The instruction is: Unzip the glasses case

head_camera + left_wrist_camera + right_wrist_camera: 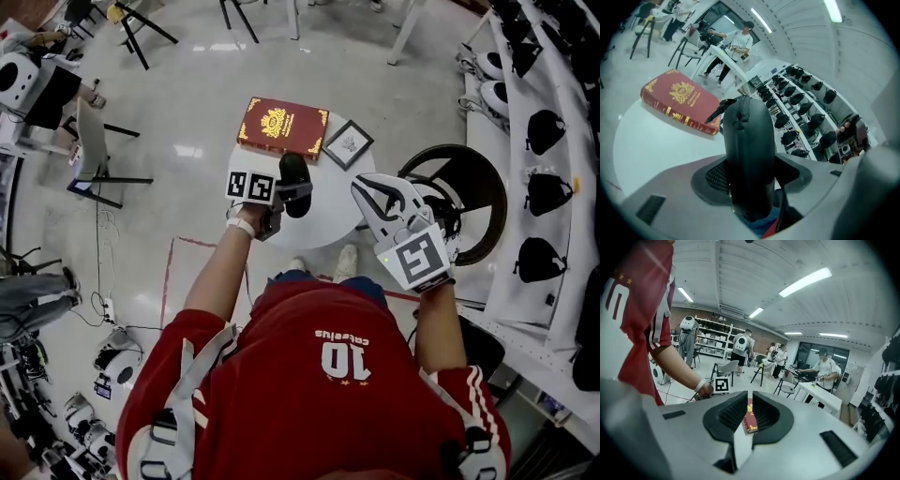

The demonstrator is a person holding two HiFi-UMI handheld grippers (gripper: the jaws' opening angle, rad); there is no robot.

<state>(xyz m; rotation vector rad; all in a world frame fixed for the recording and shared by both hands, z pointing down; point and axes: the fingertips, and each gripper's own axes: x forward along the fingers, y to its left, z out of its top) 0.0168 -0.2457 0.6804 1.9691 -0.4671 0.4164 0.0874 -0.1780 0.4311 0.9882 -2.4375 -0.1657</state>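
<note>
Left gripper [295, 195]: jaws clamped on glasses case [747, 140]. Case sticks out from pads, zipper pull [739, 118] near far end. Table [328, 234] beneath gripper, red book [281, 127] beyond it.

Right gripper [364, 190]: well apart to case's right, jaws drawn together, nothing between.

Risk: smooth shell held by one end only, so tug on pull may twist case out of pads.

Risk: pull is small, so pinch may miss it.
</note>
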